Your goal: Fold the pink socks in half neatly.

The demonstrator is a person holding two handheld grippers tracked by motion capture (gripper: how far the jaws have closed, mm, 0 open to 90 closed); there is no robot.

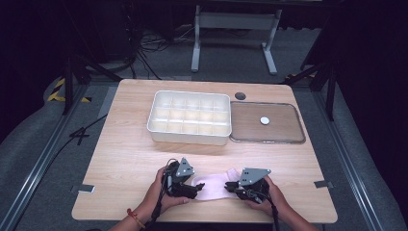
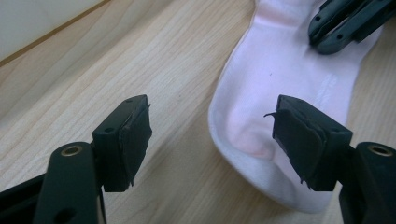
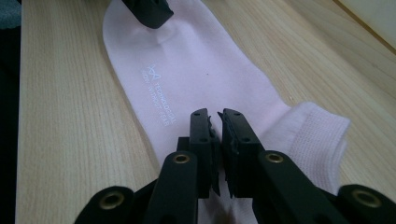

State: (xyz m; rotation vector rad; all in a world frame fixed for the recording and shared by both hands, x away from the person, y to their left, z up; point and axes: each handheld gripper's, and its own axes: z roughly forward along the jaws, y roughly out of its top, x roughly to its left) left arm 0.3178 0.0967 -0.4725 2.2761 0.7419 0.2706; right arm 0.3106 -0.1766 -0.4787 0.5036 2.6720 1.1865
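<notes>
A pale pink ankle sock (image 1: 214, 186) lies flat on the wooden table near its front edge, between the two hand-held grippers. My left gripper (image 1: 195, 186) is open, its jaws standing wide apart at the toe end of the sock (image 2: 271, 84); one jaw is over the toe, the other over bare wood. My right gripper (image 1: 231, 186) is shut, jaws together, low over the sock (image 3: 196, 70) near its ribbed cuff (image 3: 317, 135). No fabric shows pinched between them. The left gripper view shows the right gripper (image 2: 345, 23) resting on the sock's far end.
A white tray of several small compartments (image 1: 187, 138) stands mid-table behind the sock. To its right lies a shallow clear tray (image 1: 267, 141) with a small white disc (image 1: 264, 120) in it. A dark round hole (image 1: 240, 96) sits near the table's back edge.
</notes>
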